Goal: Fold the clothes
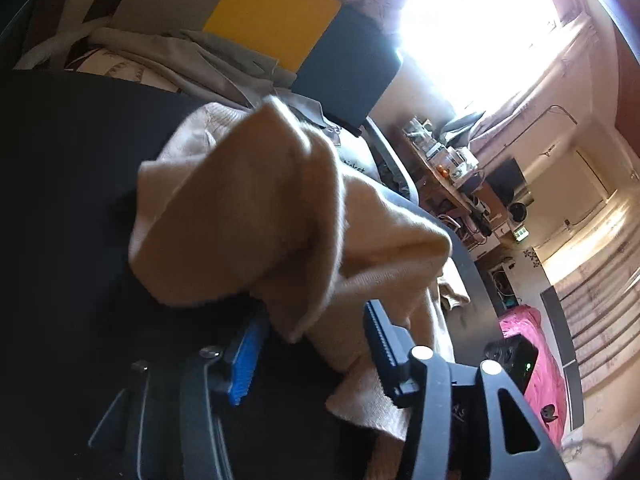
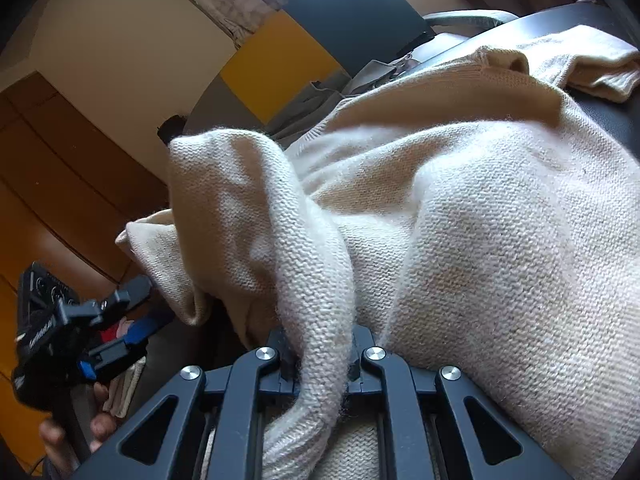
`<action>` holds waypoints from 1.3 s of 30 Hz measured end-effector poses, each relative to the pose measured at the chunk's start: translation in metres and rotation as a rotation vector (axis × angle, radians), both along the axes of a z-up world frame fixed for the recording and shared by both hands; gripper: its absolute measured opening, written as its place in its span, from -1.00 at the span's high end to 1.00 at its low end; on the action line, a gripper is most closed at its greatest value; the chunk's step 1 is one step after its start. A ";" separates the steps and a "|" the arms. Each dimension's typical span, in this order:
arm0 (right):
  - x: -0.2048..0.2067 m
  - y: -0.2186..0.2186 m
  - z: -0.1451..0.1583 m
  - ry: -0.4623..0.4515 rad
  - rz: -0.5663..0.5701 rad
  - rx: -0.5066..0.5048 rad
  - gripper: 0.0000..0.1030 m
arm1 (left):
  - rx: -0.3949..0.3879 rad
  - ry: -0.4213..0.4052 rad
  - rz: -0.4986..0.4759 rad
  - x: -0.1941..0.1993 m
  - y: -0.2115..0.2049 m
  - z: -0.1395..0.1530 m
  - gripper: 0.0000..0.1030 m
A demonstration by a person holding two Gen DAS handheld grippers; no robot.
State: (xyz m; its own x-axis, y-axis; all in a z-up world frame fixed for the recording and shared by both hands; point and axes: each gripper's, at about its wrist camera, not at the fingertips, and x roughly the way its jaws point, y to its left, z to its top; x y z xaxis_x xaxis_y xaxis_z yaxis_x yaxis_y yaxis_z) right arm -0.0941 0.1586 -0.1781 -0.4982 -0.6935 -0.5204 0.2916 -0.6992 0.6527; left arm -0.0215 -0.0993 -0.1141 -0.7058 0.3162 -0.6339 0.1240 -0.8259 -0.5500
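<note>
My biggest item is the cream knit sweater (image 2: 460,220), spread across the black table (image 1: 60,140) and filling most of the right wrist view; its lower hem runs out of frame under my right tool, so I cannot see how far it extends. In the left wrist view the same sweater is bunched into a raised fold, and the table under it is so dark that its edge is hard to trace on the left side. Behind the table sits a dark chair back (image 1: 348,76) with grey cloth (image 1: 192,60) draped near it, and a yellow panel (image 1: 272,12) beyond; the window (image 1: 480,32) is blown out white, hiding whatever is outside.

My right gripper (image 2: 320,354) is clamped on a thick roll of sweater fabric that passes between its jaws and down toward the camera. My left gripper (image 1: 308,340) has its jaws apart, the blue pad (image 1: 244,360) on one side and the dark ribbed pad (image 1: 380,340) on the other, with a flap of sweater hanging just in front of the gap; I cannot tell if the cloth touches either pad. In the right wrist view a hand (image 2: 76,436) holds that left tool, mostly cut off at the frame's bottom.

On a pale garment behind the sweater I read partial lettering, something like "ticket" (image 1: 354,168), the start hidden by the knit.
</note>
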 end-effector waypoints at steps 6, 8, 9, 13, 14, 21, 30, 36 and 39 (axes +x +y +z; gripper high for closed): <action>-0.003 0.018 -0.006 0.009 0.009 -0.011 0.71 | 0.030 -0.104 0.097 -0.017 -0.003 -0.026 -0.13; -0.001 0.019 -0.007 0.011 0.011 -0.014 0.71 | 0.085 -0.113 0.159 -0.017 -0.013 -0.036 -0.09; -0.001 0.020 -0.007 0.012 0.012 -0.016 0.70 | 0.093 -0.124 0.167 -0.017 -0.015 -0.040 -0.08; -0.006 0.014 -0.009 0.017 0.014 -0.014 0.68 | 0.103 -0.160 0.198 -0.022 -0.021 -0.051 0.30; -0.007 0.012 -0.009 0.018 0.015 -0.013 0.67 | 0.093 -0.150 0.199 -0.022 -0.025 -0.047 0.79; -0.007 0.009 -0.008 0.022 0.019 0.003 0.64 | 0.005 -0.057 0.198 -0.014 -0.061 -0.004 0.95; -0.007 0.000 -0.004 0.022 0.022 0.049 0.59 | -0.446 0.067 0.184 0.025 -0.141 0.139 0.96; -0.005 -0.007 -0.001 0.048 0.034 0.071 0.47 | -0.714 -0.038 0.166 0.017 -0.179 0.173 0.87; -0.005 -0.009 0.000 0.053 0.041 0.072 0.43 | -0.710 -0.141 0.122 0.037 -0.191 0.142 0.82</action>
State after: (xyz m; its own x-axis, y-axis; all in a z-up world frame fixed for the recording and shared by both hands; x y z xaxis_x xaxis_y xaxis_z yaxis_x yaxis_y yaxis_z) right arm -0.0989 0.1499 -0.1783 -0.4985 -0.6753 -0.5436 0.3534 -0.7309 0.5839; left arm 0.0152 -0.2900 0.0283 -0.6066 -0.2800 -0.7440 0.2679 -0.9532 0.1402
